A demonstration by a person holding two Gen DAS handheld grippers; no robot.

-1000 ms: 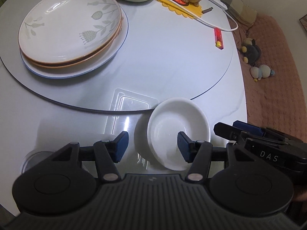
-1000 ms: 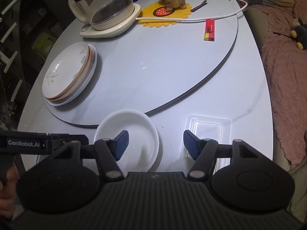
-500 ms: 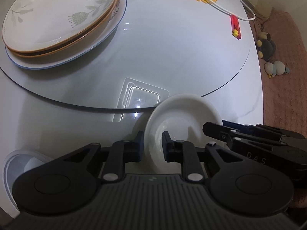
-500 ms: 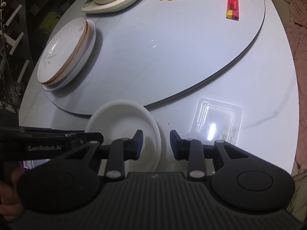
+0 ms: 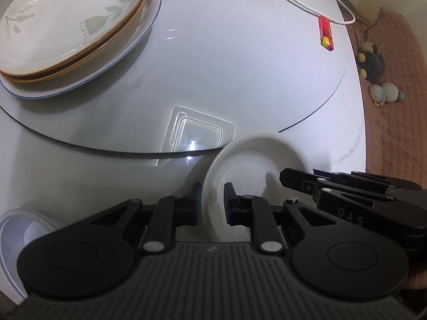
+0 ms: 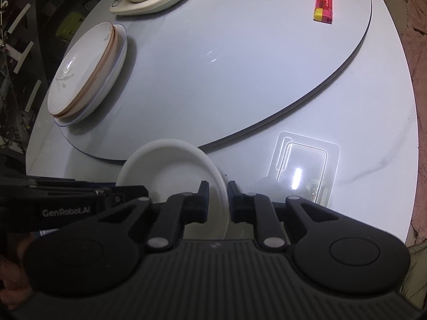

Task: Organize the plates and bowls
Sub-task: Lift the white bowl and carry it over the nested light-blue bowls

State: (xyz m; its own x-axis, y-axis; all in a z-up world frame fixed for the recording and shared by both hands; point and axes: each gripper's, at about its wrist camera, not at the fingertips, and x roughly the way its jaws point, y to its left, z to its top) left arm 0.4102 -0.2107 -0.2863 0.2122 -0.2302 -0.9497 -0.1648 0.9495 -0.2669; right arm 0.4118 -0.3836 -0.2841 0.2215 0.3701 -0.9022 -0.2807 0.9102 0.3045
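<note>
Both grippers pinch the rim of the one small white bowl (image 5: 256, 170) at the near edge of the worktop (image 5: 80, 176): the left gripper (image 5: 212, 200), its jaws closing, on the bowl's left rim, the right gripper (image 6: 216, 198) on its right. The grasp looks set, so next comes a level two-handed lift toward the stack of three plates (image 5: 72, 32) on the turntable (image 5: 240, 61). One bowl, three plates, one red lighter (image 6: 324, 5).

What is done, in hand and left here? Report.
Done: three plates already sit stacked on the turntable. In hand: the left gripper and right gripper each pinch opposite rims of the small white bowl, left closing. Left: moving that bowl to its place; a clear lid remains nearby.
</note>
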